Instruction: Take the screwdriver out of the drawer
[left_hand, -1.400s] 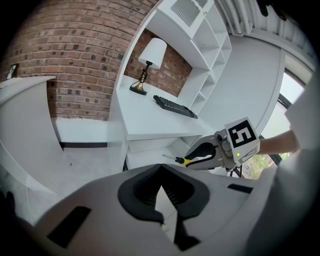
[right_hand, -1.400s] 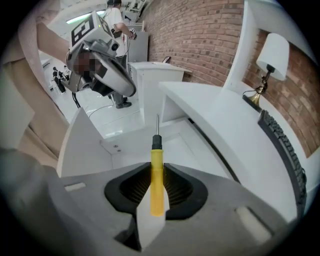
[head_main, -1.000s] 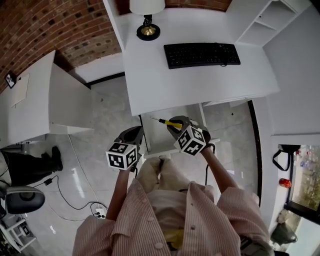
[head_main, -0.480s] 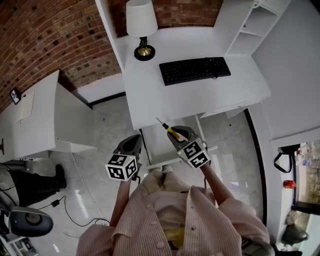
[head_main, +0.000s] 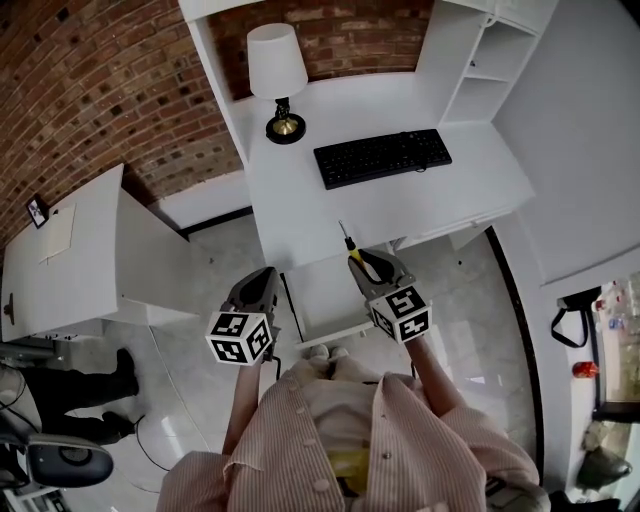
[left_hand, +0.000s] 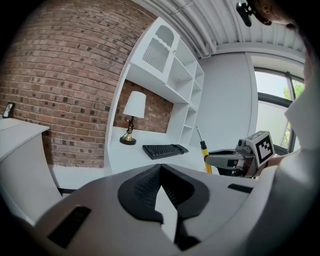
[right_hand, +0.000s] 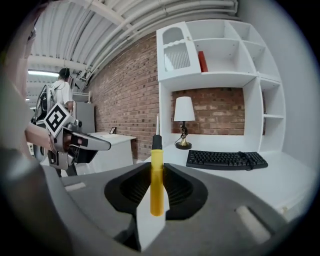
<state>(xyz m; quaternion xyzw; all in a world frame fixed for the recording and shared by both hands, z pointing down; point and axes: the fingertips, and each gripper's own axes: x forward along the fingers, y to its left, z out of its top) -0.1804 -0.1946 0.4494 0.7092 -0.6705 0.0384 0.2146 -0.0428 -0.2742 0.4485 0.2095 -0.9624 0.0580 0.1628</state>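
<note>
1. Firstly, the right claw (head_main: 362, 262) is closed on the yellow handle of the screwdriver (head_main: 350, 248). In the right gripper view the handle (right_hand: 157, 185) stands upright between the two jaws, and the thin metal shaft points up and away from the claw.
2. The screwdriver is out of the drawer (head_main: 318, 300). In the head view its tip is over the front edge of the white counter (head_main: 300, 190), and the open drawer lies under the counter, at about 7 o'clock from the claw.
3. The left claw (head_main: 262, 280) is at 9 o'clock from the right one, well apart from it. In the left gripper view its jaws are pressed together at the tips and hold nothing.
4. On the counter a black keyboard (head_main: 382, 158) lies at 12 o'clock from the screwdriver, with bare white surface between them.
5. A lamp (head_main: 277, 70) with a white shade and a brass foot stands at 11 o'clock, near the back of the counter.
6. A white shelf unit (head_main: 480, 60) rises at 1 o'clock, and a brick wall (head_main: 100, 80) is behind the counter and to the 10 o'clock side.
7. A second white counter (head_main: 90, 240) stands at 9 o'clock, apart from the first.
8. In the right gripper view a person (right_hand: 62, 92) stands far behind, at 10 o'clock.
</note>
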